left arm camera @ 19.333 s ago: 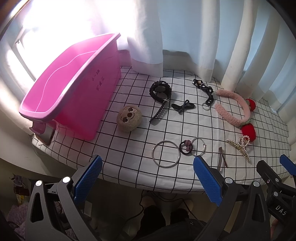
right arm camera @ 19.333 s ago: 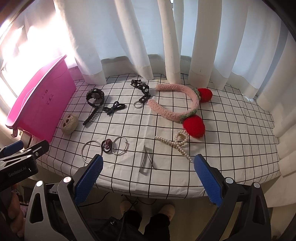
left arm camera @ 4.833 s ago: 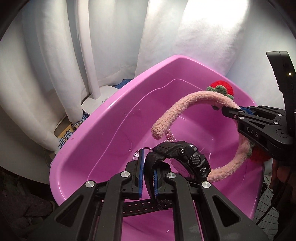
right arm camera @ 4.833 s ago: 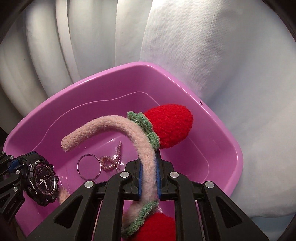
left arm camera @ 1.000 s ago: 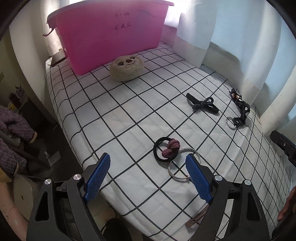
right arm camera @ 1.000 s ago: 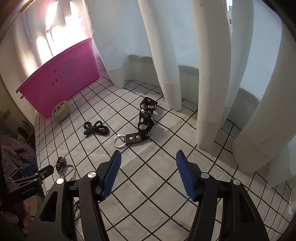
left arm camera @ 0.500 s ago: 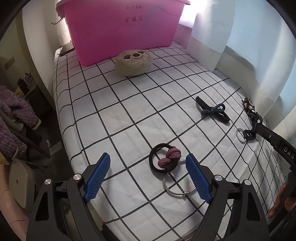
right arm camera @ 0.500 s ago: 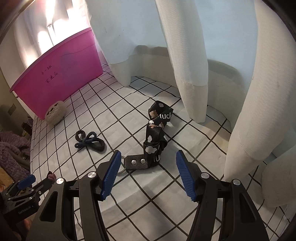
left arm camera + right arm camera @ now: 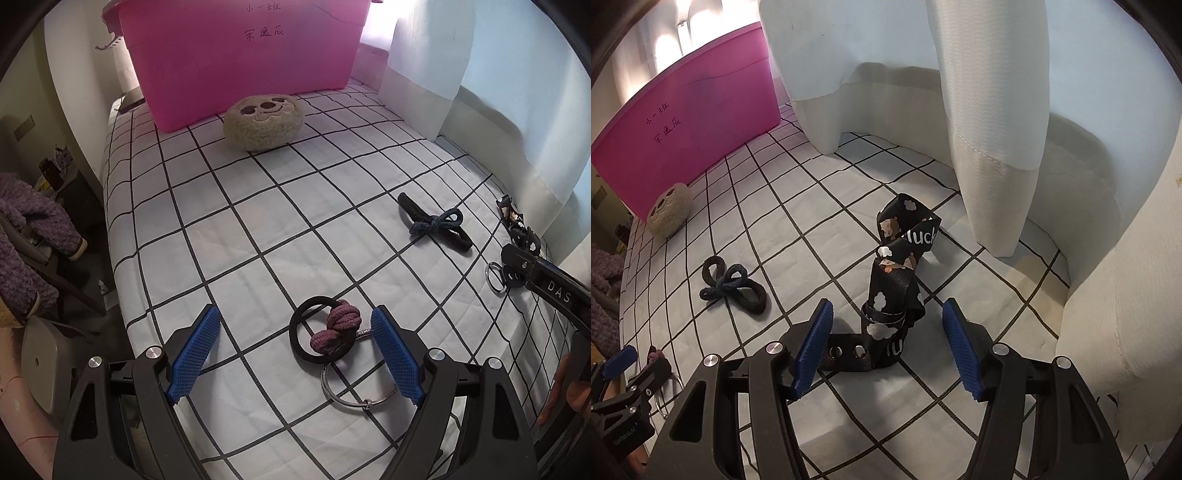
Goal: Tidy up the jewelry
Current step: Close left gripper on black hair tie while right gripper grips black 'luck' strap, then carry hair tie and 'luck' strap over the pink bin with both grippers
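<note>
The pink plastic tub (image 9: 240, 62) stands at the far end of the bench (image 9: 229, 236), which is covered with a white cloth ruled in black squares; a white curtain (image 9: 993, 122) hangs along the side. Just in front of the tub lies a beige plush face cushion (image 9: 264, 120). In the middle of the cloth, well apart from both tools, is a dark knotted hair tie (image 9: 436, 225).

The right tool (image 9: 886, 349) is spread wide and holds nothing. The black printed wrist strap (image 9: 897, 273) lies directly ahead of it, its near folded part sitting between the two blue pads. The strap's long axis runs away from the tool toward the curtain, with the riveted tab bent off toward the left pad. Closing here would likely pinch the strap across its width, so the right side is the nearer for this piece.

The left tool (image 9: 293, 350) is likewise spread and empty. The black hair tie with the mauve knot (image 9: 325, 336) lies flat between its pads, nearer the right one, and overlaps a thin metal hoop (image 9: 354, 387) that reaches back toward the camera. The knot's long axis runs slantwise across the gap, so I judge a slight shift would centre it; closing may also catch the hoop.
</note>
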Available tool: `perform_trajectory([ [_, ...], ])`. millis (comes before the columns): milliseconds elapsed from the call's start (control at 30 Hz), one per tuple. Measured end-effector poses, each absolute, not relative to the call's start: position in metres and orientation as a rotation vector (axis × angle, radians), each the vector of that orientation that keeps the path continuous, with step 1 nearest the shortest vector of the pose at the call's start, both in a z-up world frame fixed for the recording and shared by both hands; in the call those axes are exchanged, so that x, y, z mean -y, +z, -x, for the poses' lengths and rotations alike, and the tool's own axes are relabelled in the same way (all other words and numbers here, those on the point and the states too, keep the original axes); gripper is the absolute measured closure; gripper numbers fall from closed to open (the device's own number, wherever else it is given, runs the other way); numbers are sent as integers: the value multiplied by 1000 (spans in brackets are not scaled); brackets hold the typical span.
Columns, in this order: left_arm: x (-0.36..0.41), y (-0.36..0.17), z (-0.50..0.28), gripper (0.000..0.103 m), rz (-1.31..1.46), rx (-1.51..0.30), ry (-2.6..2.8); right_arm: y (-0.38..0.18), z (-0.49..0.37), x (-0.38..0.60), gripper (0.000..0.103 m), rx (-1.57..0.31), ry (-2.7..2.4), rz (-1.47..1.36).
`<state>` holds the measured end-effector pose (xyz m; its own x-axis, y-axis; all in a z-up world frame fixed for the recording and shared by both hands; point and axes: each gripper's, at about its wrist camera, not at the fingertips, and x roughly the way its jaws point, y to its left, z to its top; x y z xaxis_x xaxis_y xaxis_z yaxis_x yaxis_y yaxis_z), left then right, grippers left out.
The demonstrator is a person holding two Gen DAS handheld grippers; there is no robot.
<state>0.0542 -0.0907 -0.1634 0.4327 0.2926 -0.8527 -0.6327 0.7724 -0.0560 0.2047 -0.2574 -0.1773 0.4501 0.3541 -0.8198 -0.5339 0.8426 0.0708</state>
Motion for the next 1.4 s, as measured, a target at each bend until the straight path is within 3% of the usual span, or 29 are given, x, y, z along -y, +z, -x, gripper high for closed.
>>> perform_trajectory([
  [167,92,-163,-54,23,398,-945,596,-180,-205,252,44,-946,552,231],
  [267,91,-161,-52,40,402,-926,590,-180,-204,250,48,-936,553,248],
  [367,90,-159,-48,61,417,-913,581,-180,-204,247,76,-928,551,261],
  [400,89,-158,-47,71,423,-908,572,-179,-203,248,77,-927,552,262],
  [500,90,-157,-46,84,436,-904,544,-180,-202,250,87,-920,558,263],
  [967,80,-128,-27,85,466,-838,518,-151,-183,276,90,-892,630,151],
  [1400,62,-41,1,85,434,-747,518,-55,-150,294,90,-786,721,104],
])
